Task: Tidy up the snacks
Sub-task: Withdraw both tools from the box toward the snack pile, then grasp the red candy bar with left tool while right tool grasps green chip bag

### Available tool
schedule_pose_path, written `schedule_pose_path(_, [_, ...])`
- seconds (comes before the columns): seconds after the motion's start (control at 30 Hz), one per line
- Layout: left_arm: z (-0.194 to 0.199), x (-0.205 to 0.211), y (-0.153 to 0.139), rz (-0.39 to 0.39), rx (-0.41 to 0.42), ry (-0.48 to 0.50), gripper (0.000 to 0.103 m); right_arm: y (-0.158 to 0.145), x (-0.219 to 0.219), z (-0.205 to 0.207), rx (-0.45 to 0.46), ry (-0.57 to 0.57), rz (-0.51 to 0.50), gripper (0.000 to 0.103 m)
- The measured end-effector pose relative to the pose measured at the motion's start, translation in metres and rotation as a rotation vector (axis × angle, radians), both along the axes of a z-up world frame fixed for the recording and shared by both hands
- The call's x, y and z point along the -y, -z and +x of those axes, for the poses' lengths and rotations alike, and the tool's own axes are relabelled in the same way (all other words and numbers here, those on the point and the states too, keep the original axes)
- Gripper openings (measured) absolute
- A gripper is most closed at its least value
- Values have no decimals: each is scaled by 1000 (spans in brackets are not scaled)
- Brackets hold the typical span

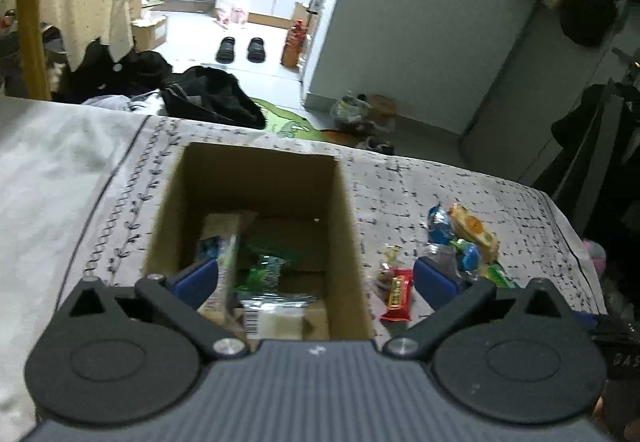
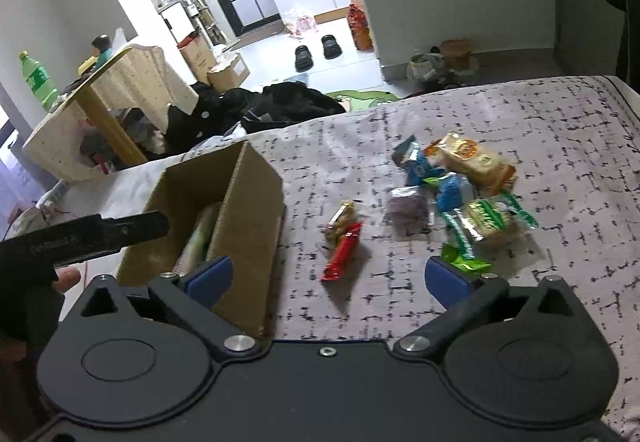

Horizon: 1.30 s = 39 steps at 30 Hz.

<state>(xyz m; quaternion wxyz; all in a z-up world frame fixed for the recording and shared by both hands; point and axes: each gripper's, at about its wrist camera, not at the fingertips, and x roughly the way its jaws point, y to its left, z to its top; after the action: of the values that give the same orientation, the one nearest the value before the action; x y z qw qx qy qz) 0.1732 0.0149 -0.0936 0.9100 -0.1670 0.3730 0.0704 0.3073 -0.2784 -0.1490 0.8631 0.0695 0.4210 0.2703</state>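
Here both tongs stand released, blue pads spread wide, nothing between them. The left tongs [image 1: 316, 278] hover over an open cardboard box [image 1: 344, 201], a plain brown rectangle with matte walls, sitting on a bed [image 2: 520, 113] under a pale cover printed with broken black grid lines. Inside the box lie crinkly foil packets [image 1: 264, 270], green and silver, their print too blurred to read; a flat pale pack leans against the left wall. The right tongs [image 2: 328, 274] hang above the cover beside the box's right wall. Ahead of them lies a glossy red bar [image 2: 342, 252] touching a small clear-wrapped sweet. Nearer the bed's right edge sits a loose heap of snacks [image 2: 460, 189]: blue wrappers, an orange-labelled biscuit pack, green-and-white packets, overlapping so their outlines merge.
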Motion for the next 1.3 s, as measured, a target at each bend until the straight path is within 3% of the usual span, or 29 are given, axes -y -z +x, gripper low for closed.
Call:
schedule_pose_path(0.6, [39,43,5,4,-14,102,103,14,49,13,-41,123,-16,103])
schedule_pose_path(0.77, [50,60,12,-17,-26,191,99,17,58,17,-49,126,-8,102])
schedule_pose_path(0.87, [54,73,18,-14,-30,243,91,19,61,19,-43,130,-15,96])
schedule_pose_path(1.03, [63,88,29,-17,-52,291,68,26,69,25,-60,160,-15,91])
schedule_pose_path(1.17, [72,89,39,-51,-94,273,56,32,75,30,-83,171,-2,86])
schedule_pose_path(1.3, [80,94,48,-31,-123,264,44,37,78,33,-94,172,-3,81])
